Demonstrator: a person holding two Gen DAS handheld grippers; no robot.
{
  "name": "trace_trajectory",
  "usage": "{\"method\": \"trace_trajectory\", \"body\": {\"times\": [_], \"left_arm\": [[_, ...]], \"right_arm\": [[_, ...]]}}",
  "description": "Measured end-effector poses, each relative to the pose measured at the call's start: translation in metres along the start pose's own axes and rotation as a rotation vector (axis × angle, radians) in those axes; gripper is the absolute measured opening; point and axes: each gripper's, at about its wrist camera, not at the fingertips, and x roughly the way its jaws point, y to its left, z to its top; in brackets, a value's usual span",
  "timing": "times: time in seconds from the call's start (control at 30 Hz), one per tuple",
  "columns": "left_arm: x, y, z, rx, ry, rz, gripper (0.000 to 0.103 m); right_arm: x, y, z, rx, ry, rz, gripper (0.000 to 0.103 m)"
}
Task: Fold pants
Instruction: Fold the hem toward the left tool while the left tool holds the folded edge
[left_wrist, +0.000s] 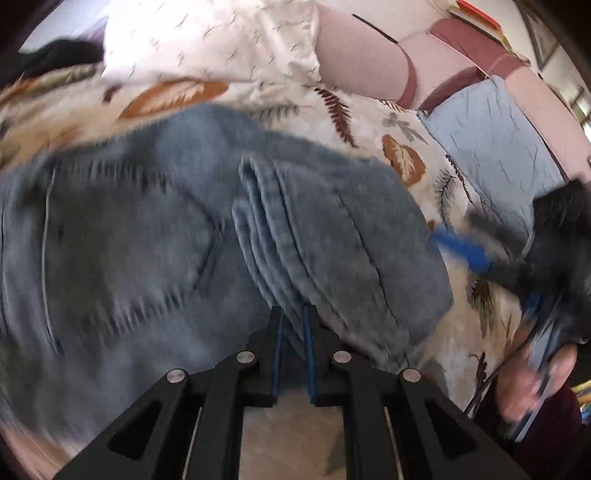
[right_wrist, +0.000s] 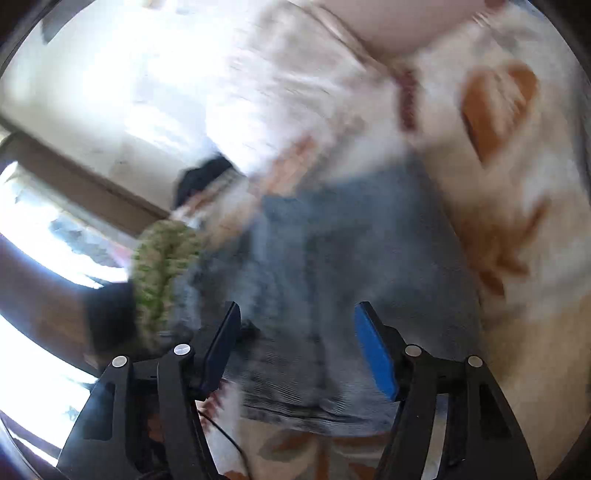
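Jeans half-folded on the bed, left gripper pinching a fold.

We see the jeans lying on a leaf-print bedspread, one part doubled over the rest. Left gripper: jaws clenched on a bunched denim edge. Right gripper: jaws released and wide, jeans below them, pads not pressing on cloth. In the left view the right gripper shows blurred beside the jeans, a hand on it. White pillow beyond the jeans. No containers, no readable writing.
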Motion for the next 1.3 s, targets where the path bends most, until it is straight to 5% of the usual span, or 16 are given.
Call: {"method": "trace_trajectory", "body": {"times": [0.07, 0.2, 0.33, 0.53, 0.73, 0.83, 0.9, 0.97, 1.3], "left_arm": [[-0.005, 0.004, -0.011, -0.049, -0.020, -0.023, 0.012], [-0.018, 0.012, -0.027, -0.159, -0.072, -0.055, 0.014], [-0.030, 0.005, -0.048, -0.237, -0.124, -0.078, 0.040], [-0.018, 0.000, -0.069, -0.302, -0.110, -0.035, 0.052], [-0.006, 0.003, -0.067, -0.323, -0.115, -0.051, 0.052], [-0.004, 0.003, -0.065, -0.325, -0.125, -0.067, 0.046], [0.001, -0.001, -0.060, -0.296, -0.113, -0.081, 0.028], [0.007, -0.003, -0.056, -0.305, -0.106, -0.085, 0.024], [-0.016, -0.005, -0.036, -0.292, -0.164, -0.080, 0.019]], "right_arm": [[-0.004, 0.009, 0.018, -0.041, -0.016, 0.011, 0.065], [0.038, 0.011, 0.063, 0.014, 0.123, 0.049, 0.067], [0.086, 0.034, 0.078, -0.084, 0.299, -0.067, 0.068], [0.140, 0.069, 0.073, -0.271, 0.460, -0.205, 0.069], [0.185, 0.072, 0.047, -0.451, 0.644, -0.376, 0.070], [0.193, 0.070, 0.037, -0.529, 0.654, -0.450, 0.048], [0.191, 0.070, 0.037, -0.554, 0.658, -0.471, 0.038], [0.187, 0.070, 0.041, -0.534, 0.657, -0.461, 0.019], [0.148, 0.081, 0.078, -0.469, 0.503, -0.445, 0.013]]}}
